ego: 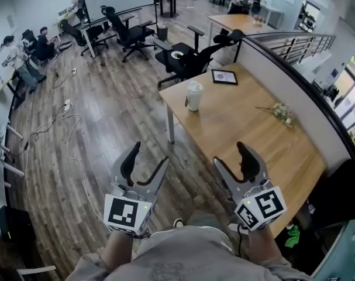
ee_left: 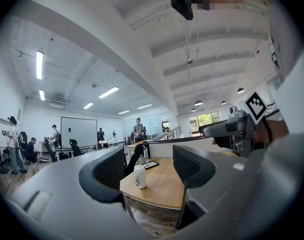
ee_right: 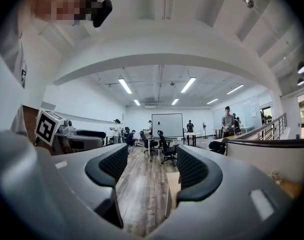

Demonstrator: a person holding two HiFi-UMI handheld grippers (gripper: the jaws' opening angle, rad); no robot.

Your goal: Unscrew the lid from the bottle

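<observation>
Office, wood floor (ego: 107, 116). Wooden table (ego: 241, 127); bottle (ego: 194, 95) upright near its left edge. Left gripper (ego: 149, 158) and right gripper (ego: 228, 156) held level, both spread, empty, well short of bottle.

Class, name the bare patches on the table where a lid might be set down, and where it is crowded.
Widest bare patch: the middle of the table, between bottle and flower sprig, running to the near end. Crowded: the far end, where the tablet lies near the bottle.
</observation>
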